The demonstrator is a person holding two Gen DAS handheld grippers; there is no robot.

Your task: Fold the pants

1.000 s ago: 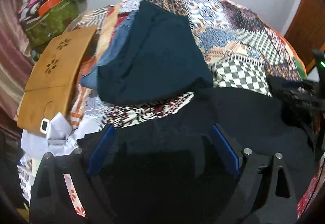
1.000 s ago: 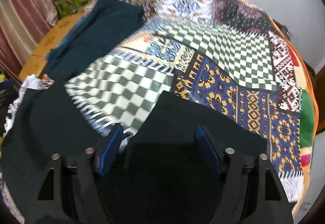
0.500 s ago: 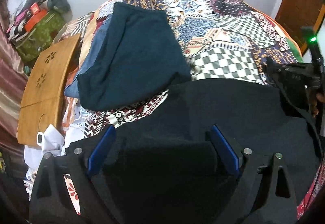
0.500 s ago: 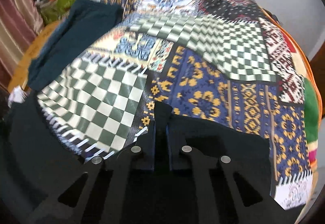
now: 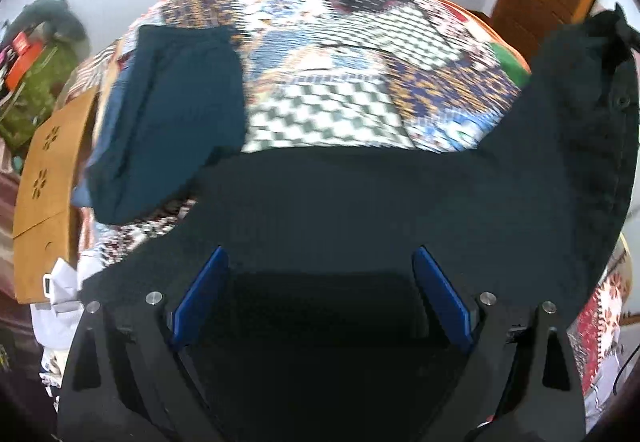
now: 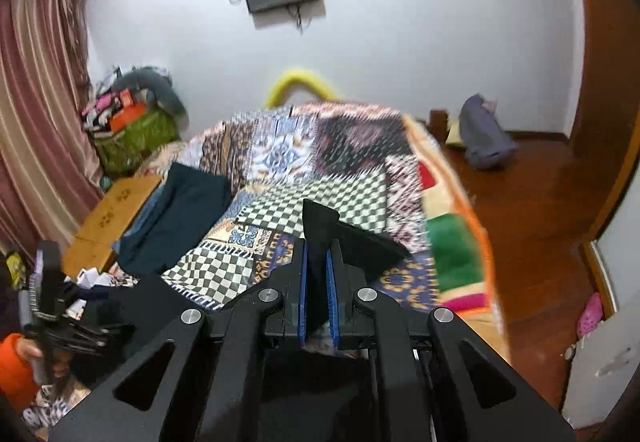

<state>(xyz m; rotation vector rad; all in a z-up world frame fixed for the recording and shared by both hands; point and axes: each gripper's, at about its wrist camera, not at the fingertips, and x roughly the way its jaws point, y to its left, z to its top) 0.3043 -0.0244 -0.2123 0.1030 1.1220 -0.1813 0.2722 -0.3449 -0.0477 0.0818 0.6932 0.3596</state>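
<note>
Black pants (image 6: 320, 226) between right fingers (image 6: 303, 282)

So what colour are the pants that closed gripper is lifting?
Black; the pants show best in the right wrist view, pinched in the right gripper.

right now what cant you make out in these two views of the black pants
- Left wrist: whether the open left tool touches the black pants; dark cloth hides it.
- Left wrist: bedspread pattern, motion-blurred.
- Right wrist: the rest of the pants below the shut right tool, hidden by it.
</note>
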